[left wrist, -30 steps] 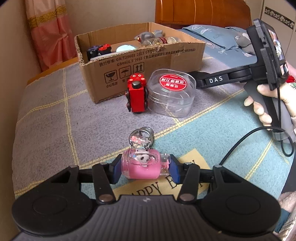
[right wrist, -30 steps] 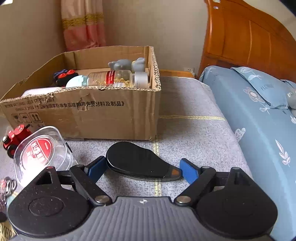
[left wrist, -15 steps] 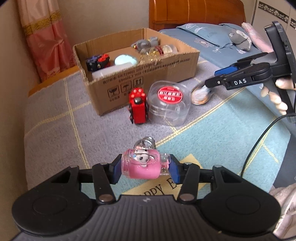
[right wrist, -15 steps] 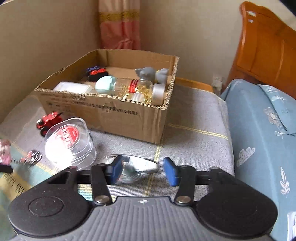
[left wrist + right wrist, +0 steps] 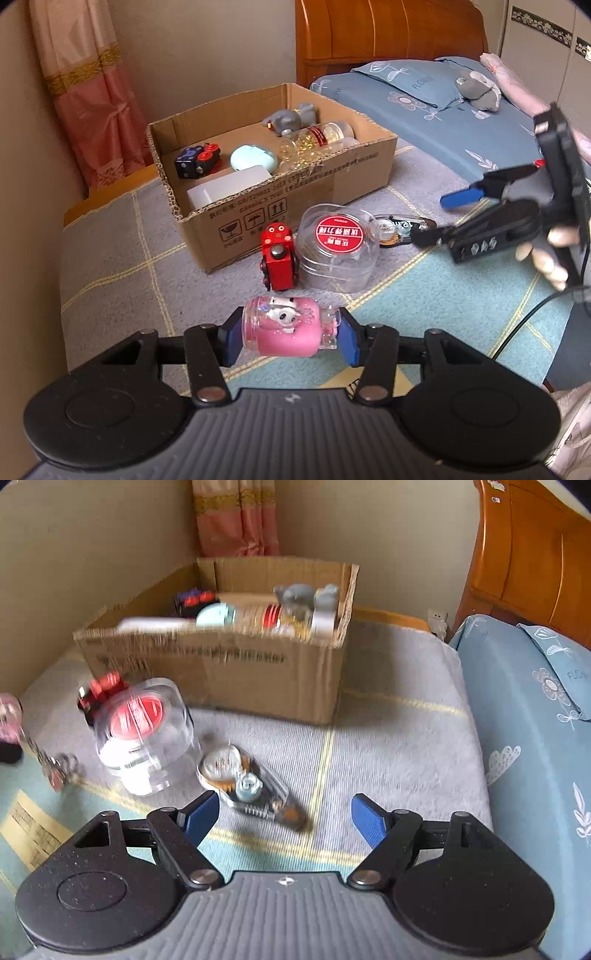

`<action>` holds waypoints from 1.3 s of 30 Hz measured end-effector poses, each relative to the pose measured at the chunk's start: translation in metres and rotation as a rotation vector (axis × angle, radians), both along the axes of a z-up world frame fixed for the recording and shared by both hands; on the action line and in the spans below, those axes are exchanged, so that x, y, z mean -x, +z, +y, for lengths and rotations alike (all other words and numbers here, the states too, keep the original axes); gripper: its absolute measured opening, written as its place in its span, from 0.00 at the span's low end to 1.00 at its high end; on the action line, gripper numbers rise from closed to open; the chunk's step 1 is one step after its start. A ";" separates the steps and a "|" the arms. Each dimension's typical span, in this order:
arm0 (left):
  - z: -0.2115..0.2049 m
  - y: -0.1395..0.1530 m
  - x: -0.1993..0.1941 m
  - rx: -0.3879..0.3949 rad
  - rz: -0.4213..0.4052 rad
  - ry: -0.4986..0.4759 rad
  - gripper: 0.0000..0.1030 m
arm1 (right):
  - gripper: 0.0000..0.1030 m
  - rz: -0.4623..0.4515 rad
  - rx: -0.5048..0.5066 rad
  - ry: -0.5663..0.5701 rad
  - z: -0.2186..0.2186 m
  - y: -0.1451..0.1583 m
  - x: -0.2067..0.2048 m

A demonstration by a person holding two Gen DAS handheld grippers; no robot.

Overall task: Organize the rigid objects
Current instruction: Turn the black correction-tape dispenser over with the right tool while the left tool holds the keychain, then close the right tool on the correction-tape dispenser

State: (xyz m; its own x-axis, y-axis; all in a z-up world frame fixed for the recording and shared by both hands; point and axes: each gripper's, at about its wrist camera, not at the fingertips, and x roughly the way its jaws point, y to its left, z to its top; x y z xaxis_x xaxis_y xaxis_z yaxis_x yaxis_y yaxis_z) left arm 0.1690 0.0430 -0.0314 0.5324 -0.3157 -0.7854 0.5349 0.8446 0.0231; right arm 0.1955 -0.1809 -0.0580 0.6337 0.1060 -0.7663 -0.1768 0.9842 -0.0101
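Note:
My left gripper [image 5: 288,338] is shut on a pink clear-ended keychain toy [image 5: 286,328], held above the blanket in front of the cardboard box [image 5: 295,199]. A red toy robot [image 5: 277,258] and a clear round tub with a red lid [image 5: 338,251] stand before the box. My right gripper [image 5: 286,818] is open and empty, raised above a clear correction-tape dispenser [image 5: 247,786] lying on the blanket; the dispenser also shows in the left wrist view [image 5: 397,230]. The tub [image 5: 142,734] stands to its left.
The box [image 5: 240,668] holds several items: a dark toy, a teal case, a white block, a bottle, a grey figure. A blue-sheeted bed [image 5: 535,738] and wooden headboard [image 5: 388,33] are on the right. A curtain [image 5: 88,92] hangs in the corner.
My left gripper lifted the pink toy off the blanket toward the box. My right gripper turned the tape dispenser over, let it go, opened wide and rose above it.

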 end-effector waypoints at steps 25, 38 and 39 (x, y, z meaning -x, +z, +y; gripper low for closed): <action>0.003 -0.003 -0.012 0.001 0.019 0.013 0.48 | 0.96 -0.099 -0.033 -0.018 0.018 -0.022 -0.021; 0.008 -0.007 -0.022 0.009 0.035 0.029 0.48 | 0.94 -0.143 -0.002 -0.045 0.030 -0.025 -0.027; 0.008 -0.006 -0.023 0.006 0.035 0.029 0.48 | 0.90 -0.144 -0.003 -0.035 0.031 -0.024 -0.027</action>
State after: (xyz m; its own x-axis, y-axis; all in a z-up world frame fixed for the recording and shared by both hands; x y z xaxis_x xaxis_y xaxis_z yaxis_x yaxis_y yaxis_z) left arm 0.1921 0.0513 -0.0378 0.5135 -0.3054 -0.8019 0.5104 0.8599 -0.0006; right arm 0.2223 -0.1501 -0.0816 0.7402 0.0841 -0.6671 -0.1395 0.9898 -0.0301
